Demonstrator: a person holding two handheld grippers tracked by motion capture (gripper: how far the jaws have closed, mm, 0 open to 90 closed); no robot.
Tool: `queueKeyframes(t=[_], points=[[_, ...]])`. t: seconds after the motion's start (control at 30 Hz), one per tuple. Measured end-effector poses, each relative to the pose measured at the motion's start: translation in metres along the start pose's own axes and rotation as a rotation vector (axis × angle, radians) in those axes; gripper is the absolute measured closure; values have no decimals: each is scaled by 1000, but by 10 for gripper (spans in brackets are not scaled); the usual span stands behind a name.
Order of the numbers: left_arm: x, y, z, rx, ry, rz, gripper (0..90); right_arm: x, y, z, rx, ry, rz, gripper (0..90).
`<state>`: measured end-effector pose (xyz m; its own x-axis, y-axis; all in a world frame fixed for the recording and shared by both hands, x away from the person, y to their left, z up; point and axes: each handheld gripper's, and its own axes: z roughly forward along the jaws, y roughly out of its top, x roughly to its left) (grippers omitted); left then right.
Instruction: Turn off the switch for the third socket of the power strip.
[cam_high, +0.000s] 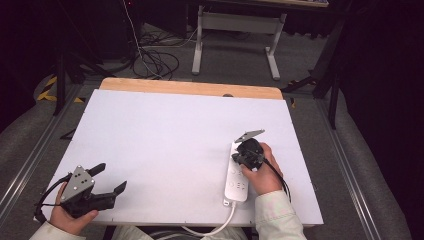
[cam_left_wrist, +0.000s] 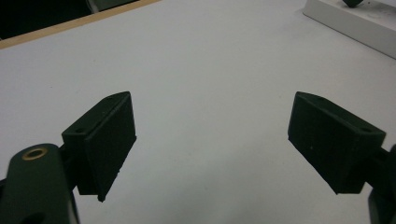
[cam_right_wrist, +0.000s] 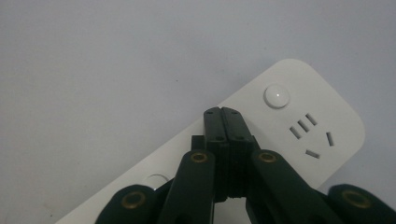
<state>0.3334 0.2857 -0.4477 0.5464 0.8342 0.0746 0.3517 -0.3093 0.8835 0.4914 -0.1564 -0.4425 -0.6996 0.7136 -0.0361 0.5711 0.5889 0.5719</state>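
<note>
I have the left hand-held gripper (cam_high: 111, 178) low at the near left corner of the white-topped bench (cam_high: 165, 140), jaws spread wide over bare surface with nothing between them. The right hand-held gripper (cam_high: 241, 159) sits over the long white plastic power strip (cam_high: 237, 176) near the bench's front right, its jaws pressed flat together with nothing between them, tips above the strip's top face. In the right gripper view I see a round white button (cam_right_wrist: 276, 95) and a set of socket slots (cam_right_wrist: 310, 134) just beyond the tips. The strip's white cable (cam_high: 220, 226) runs off the near edge. Behind the bench stand a white-legged table frame (cam_high: 235, 37) and loose cables (cam_high: 155, 60) on the floor.
</note>
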Motion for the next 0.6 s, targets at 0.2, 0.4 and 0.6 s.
queueKeyframes(t=[0.2, 0.4, 0.6], points=[[0, 0, 0, 1, 0, 3, 153, 1, 0, 0, 1, -4, 2, 900], [0, 0, 0, 0, 0, 4, 154, 3, 0, 1, -1, -16, -3, 900], [0, 0, 0, 2, 0, 3, 154, 4, 1, 1, 11, -23, -15, 900]])
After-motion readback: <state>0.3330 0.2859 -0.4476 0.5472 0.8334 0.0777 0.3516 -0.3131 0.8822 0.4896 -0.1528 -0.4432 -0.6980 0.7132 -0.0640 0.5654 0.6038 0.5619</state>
